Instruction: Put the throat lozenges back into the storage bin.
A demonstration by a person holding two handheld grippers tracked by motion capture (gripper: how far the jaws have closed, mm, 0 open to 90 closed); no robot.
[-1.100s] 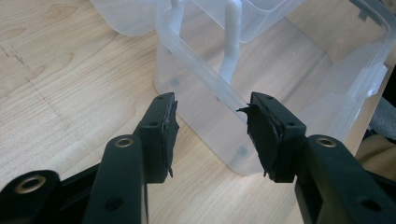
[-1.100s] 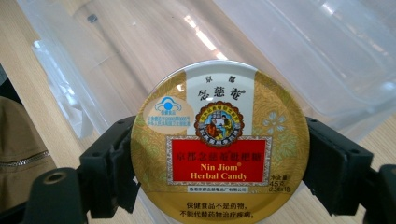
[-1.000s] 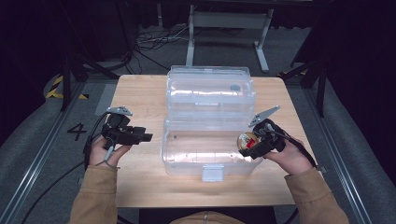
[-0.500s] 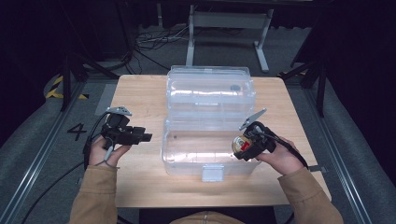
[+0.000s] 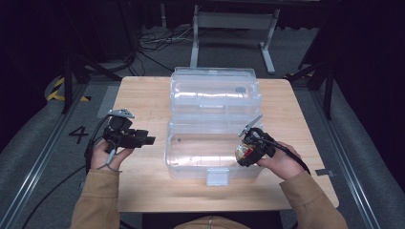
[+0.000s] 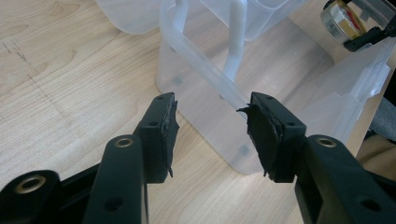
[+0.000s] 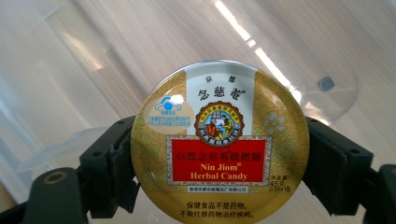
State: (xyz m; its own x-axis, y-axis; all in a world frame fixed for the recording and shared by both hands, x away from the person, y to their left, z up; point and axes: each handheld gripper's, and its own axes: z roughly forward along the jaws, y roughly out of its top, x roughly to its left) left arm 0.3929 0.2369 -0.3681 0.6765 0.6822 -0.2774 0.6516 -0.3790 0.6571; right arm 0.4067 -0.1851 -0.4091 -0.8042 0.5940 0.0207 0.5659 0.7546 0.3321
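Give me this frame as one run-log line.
right gripper: shut on candy tin, over open clear box | left gripper: open, empty, beside box | table: wooden

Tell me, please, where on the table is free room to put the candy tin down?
Bare wood lies between the clear box and the table's left edge, near the left gripper, and along the front edge. The middle is crowded by the box and its open lid. The right gripper holds the tin.
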